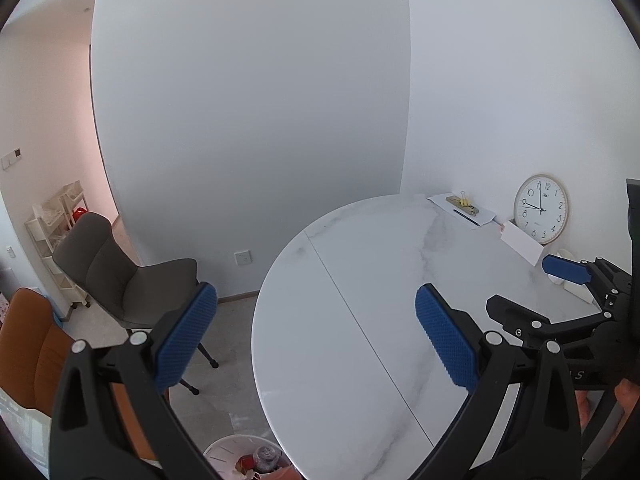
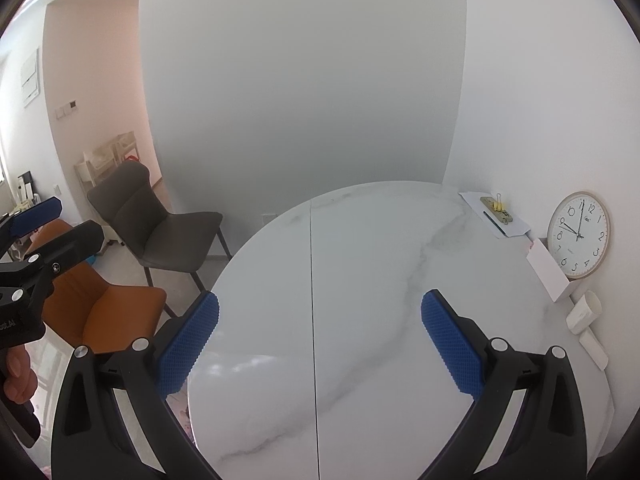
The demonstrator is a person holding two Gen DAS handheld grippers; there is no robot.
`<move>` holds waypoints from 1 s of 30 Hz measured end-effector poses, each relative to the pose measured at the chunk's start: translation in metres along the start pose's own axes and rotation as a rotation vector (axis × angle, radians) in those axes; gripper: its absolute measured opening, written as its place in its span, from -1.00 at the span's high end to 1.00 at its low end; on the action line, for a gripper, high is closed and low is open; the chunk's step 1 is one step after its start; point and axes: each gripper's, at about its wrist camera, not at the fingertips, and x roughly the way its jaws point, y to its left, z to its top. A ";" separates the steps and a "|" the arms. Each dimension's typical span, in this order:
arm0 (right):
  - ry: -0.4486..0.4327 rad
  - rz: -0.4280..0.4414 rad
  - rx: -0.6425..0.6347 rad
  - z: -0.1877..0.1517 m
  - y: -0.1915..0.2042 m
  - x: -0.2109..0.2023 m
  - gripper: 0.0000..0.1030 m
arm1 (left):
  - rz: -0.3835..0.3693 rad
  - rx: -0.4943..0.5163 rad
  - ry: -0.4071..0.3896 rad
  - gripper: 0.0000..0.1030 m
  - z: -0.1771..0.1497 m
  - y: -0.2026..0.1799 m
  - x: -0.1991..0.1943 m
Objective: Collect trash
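Note:
A white trash bin point(image 1: 248, 458) with wrappers and a crumpled bottle inside stands on the floor under the near left edge of the round marble table point(image 1: 360, 280). My left gripper point(image 1: 316, 332) is open and empty, held above the table's left edge and the bin. My right gripper point(image 2: 320, 344) is open and empty above the table point(image 2: 360, 260). The right gripper also shows at the right of the left wrist view point(image 1: 528, 292), and the left gripper at the left of the right wrist view point(image 2: 56, 220).
A wall clock point(image 2: 579, 235) leans at the table's far right beside white boxes point(image 2: 548, 272), a white cup point(image 2: 585, 312) and papers with a clip point(image 2: 496, 212). A grey chair point(image 1: 120, 272) and an orange chair point(image 1: 32, 352) stand left of the table. A shelf cart point(image 1: 56, 216) is behind them.

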 end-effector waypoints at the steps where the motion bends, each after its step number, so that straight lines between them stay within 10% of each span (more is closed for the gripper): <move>1: 0.001 -0.001 -0.001 0.000 0.000 0.000 -0.95 | -0.001 0.001 0.000 -0.85 0.000 0.000 0.000; 30: 0.024 -0.009 0.005 -0.007 -0.004 0.007 -0.95 | -0.018 0.046 -0.016 -0.85 -0.001 -0.012 -0.001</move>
